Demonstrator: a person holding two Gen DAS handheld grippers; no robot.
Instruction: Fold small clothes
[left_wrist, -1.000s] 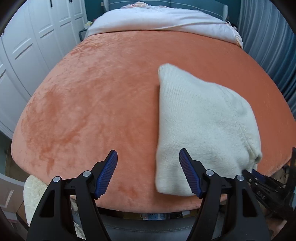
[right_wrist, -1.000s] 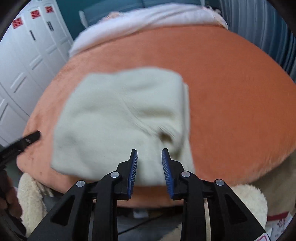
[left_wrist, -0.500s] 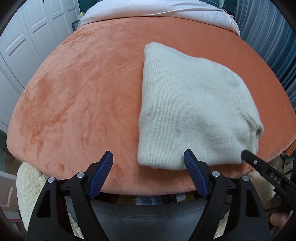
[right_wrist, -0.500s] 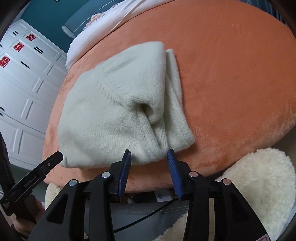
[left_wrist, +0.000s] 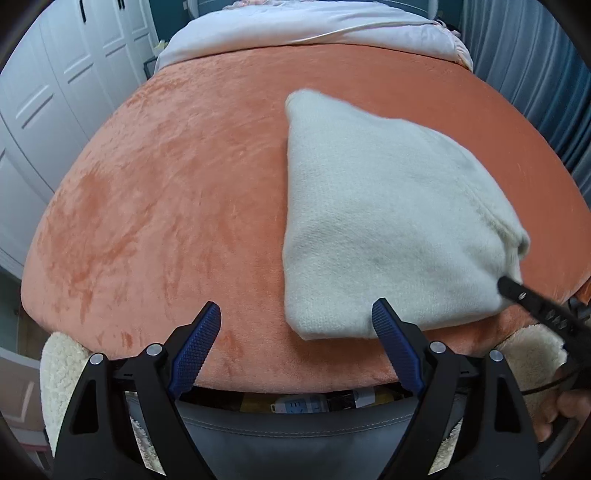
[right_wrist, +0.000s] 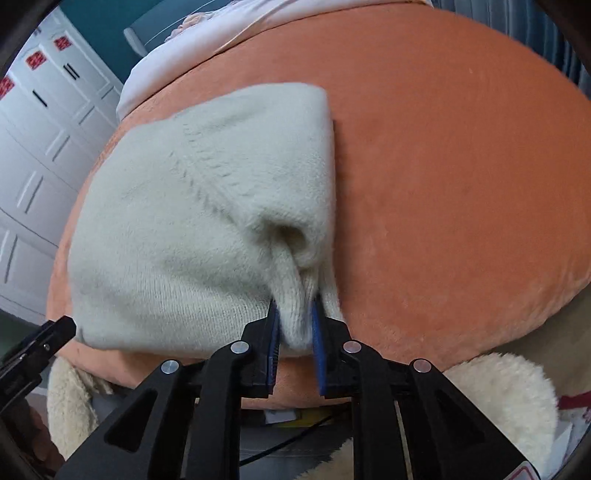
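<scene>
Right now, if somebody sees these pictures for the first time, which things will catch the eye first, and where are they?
First comes the cream knitted garment, folded on the orange plush blanket near its front edge. Next, the right gripper has just closed and pinches the garment's near right corner between its blue pads. The left gripper has been opening and stands wide at the garment's near left corner, pressing on nothing.

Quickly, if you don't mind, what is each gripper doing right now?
Left gripper: open, just widened, holding nothing.
Right gripper: just closed, fingers pinching the near edge of the cream knit garment.
</scene>
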